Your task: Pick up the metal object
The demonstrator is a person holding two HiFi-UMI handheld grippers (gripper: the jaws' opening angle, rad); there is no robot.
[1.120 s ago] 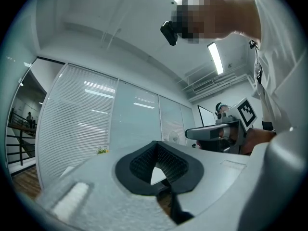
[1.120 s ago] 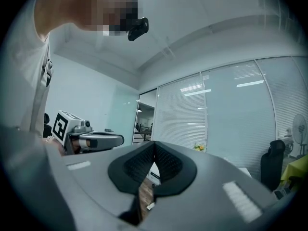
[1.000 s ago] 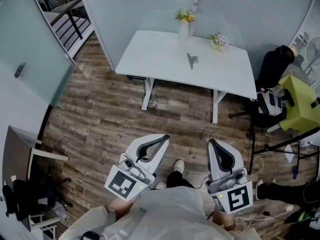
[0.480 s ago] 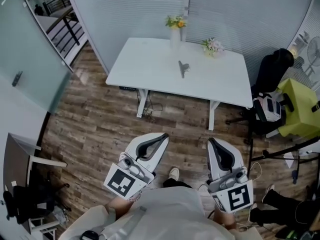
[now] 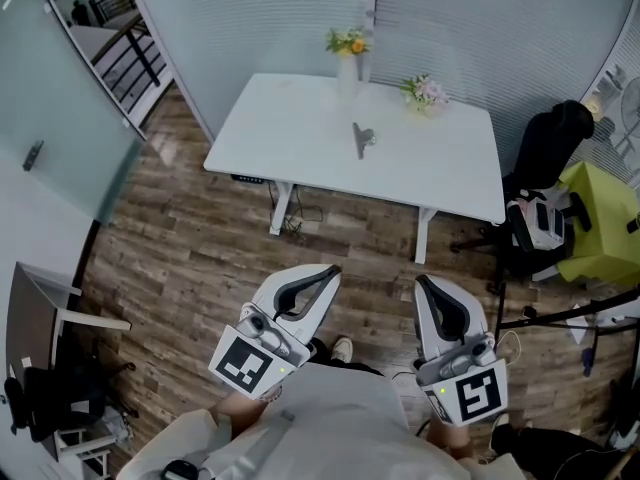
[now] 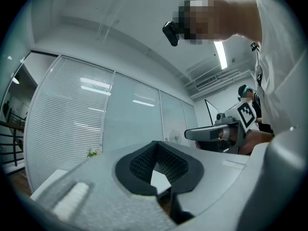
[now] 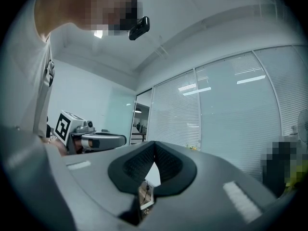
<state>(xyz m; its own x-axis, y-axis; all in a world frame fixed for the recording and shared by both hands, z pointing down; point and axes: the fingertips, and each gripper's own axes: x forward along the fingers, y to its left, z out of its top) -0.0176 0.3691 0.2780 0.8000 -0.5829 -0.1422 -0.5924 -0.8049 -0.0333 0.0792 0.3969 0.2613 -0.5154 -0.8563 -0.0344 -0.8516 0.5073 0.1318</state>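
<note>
My left gripper (image 5: 330, 271): jaws closed tip to tip, holding nothing, above the wood floor (image 5: 200, 238).
My right gripper (image 5: 422, 283): the same, closed and empty.
Marker cubes (image 5: 243, 363): 2, with black-and-white square patterns.
Metal object (image 5: 361, 138): far ahead, lying on the white table (image 5: 290, 128); its shape is too small to tell.
Flowers (image 5: 347, 43): 2 bunches behind it.
</note>
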